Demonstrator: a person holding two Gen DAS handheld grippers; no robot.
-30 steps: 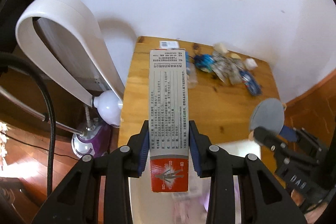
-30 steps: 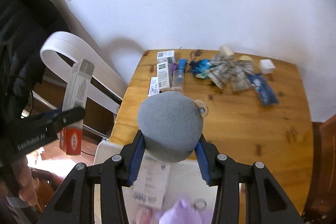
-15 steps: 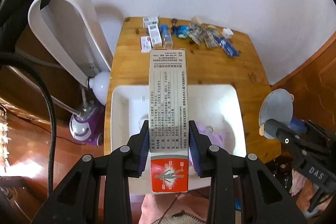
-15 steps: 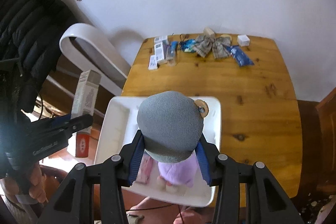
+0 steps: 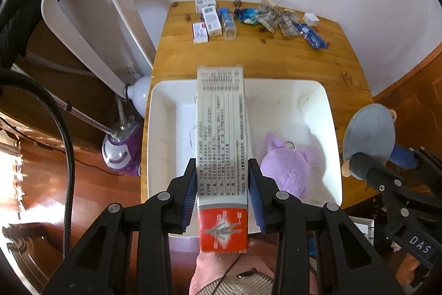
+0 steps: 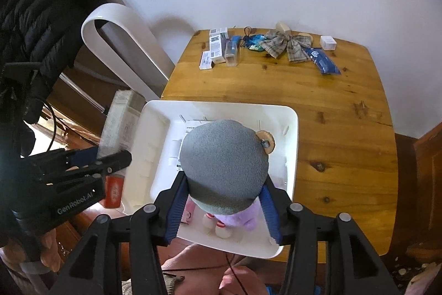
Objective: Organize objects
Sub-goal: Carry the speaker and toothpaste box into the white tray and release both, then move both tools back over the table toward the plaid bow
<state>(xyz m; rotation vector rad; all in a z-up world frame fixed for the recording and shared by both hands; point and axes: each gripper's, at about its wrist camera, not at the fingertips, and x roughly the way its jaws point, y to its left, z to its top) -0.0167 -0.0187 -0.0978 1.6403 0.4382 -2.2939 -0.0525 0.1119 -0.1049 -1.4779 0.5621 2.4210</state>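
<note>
Left wrist view: the left gripper is clamping a long grey carton with a red end, its blue pads pressing both long sides. The carton is hanging above the white tray that is sitting on the near part of the wooden table. A purple plush toy is lying inside the tray, to the right of the carton. Off the table's right edge, the right gripper is gripping a grey round plush. Small boxes, a plaid bow and a blue packet are lining the far edge of the table. A white looped appliance is standing to the left of the table.

Right wrist view: the right gripper is squeezing the grey round plush between its blue pads, holding it over the tray. Purple fabric and small striped feet are peeking out below the plush, inside the tray. At left, the left gripper is holding the carton beside the tray's left rim. A hand is grasping that gripper's handle. The boxes, bow and blue packet are resting along the table's far edge.
</note>
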